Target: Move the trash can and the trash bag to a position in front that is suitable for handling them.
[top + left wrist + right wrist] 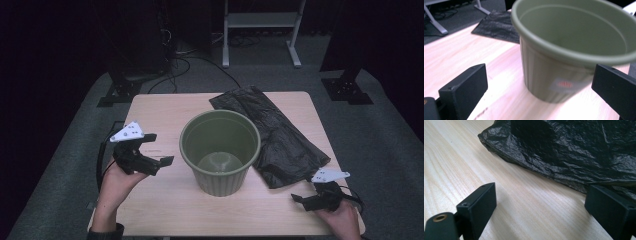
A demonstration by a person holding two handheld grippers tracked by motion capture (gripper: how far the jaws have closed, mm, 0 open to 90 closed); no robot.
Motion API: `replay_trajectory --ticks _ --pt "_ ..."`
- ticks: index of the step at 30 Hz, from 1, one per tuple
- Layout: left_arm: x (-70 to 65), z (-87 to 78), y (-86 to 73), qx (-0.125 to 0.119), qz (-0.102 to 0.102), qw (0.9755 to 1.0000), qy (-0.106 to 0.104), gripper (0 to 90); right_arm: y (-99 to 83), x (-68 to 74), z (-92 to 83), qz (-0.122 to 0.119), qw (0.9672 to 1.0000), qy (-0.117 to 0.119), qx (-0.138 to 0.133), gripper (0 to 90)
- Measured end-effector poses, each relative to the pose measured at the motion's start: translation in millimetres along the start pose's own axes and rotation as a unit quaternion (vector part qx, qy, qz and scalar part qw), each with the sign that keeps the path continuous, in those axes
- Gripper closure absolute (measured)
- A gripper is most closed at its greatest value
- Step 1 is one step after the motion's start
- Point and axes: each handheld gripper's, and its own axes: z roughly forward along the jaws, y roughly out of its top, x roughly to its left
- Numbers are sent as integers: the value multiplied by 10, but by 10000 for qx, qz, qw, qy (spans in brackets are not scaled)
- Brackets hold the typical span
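Observation:
An empty olive-green plastic pot [220, 182] stands upright in the middle of the light wooden table [165, 110]. A crumpled black plastic bag [280, 135] lies flat to the pot's right, running from the far edge toward the near right. My left gripper [159, 148] hovers left of the pot, open and aimed at its wall. In the left gripper view the pot [541, 67] sits between and beyond the spread jaws of the left gripper [541, 80]. My right gripper [303, 191] rests low at the near right corner, open. Its jaws [541, 195] face the bag's near edge [574, 152].
Beyond the table's far edge the floor holds a white frame's legs [260, 30], loose cables [175, 65] and two black stand bases [120, 92], [347, 90]. Bare tabletop lies in front of the pot and at the far left.

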Motion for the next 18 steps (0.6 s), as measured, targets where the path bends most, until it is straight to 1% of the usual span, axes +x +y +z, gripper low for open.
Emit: replay_trajectory --ticks 1,2,3,6,10,12,13,14,18 --pt "-15 2 -50 17 -12 10000 35 0 -1 -3 0 -10 10000 12 -3 87" --pt "-35 14 -138 42 -4 10000 63 0 -1 -3 0 -11 10000 13 0 87" --pt "-35 14 -138 42 -4 10000 63 0 -1 -3 0 -11 10000 13 0 87" --pt "-76 64 -309 130 54 9999 91 0 -2 1 -2 5 10000 -2 -2 88" --pt "-108 123 -461 160 96 9998 96 0 -3 5 -2 26 10000 -23 -3 88" --pt "-144 193 -585 119 133 9998 81 0 -3 4 -3 24 10000 -25 -6 88" --pt "-144 193 -585 119 133 9998 81 0 -3 4 -3 24 10000 -25 -6 88" --pt "-163 232 -640 125 168 9998 76 0 -3 4 -3 23 10000 -28 -4 88" --pt "-206 363 -813 267 149 9995 24 0 -3 5 -3 19 10000 -28 -4 88"
